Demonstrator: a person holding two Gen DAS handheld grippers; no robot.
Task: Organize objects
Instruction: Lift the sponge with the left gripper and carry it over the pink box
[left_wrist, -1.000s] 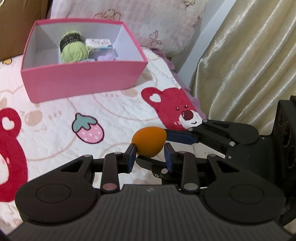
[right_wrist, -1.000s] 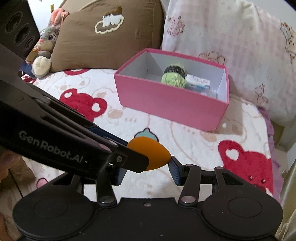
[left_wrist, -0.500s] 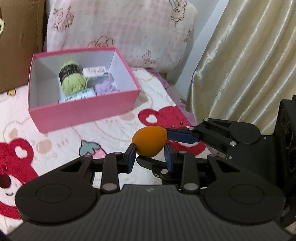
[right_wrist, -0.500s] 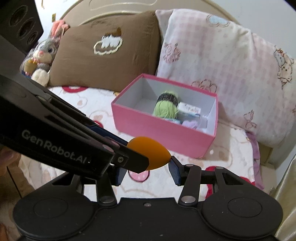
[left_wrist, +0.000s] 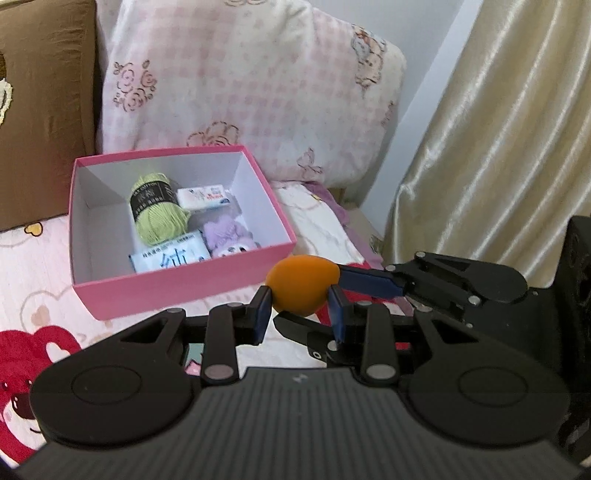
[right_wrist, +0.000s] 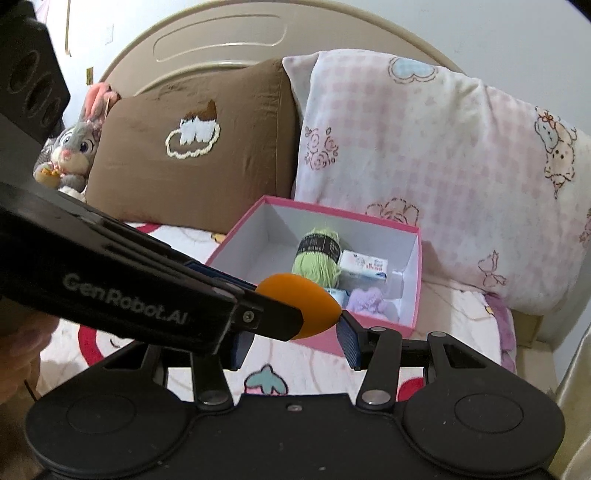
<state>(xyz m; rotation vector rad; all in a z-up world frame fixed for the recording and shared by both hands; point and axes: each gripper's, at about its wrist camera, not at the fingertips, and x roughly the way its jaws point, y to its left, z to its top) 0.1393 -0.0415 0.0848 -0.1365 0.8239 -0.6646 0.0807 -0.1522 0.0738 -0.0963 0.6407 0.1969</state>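
Left wrist: left gripper (left_wrist: 300, 310) pinched the orange sponge (left_wrist: 302, 285) in the air, short of the pink box (left_wrist: 177, 291); right gripper's fingers (left_wrist: 369, 282) pressed its other end. Right wrist: right gripper (right_wrist: 295, 332) seemingly clamped it too, one pad hidden. Uneven pull could pop it loose.

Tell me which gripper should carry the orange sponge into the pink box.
Probably left. The left gripper pinches the sponge across its middle; the right gripper holds it by its ends, and the box lies up-left.
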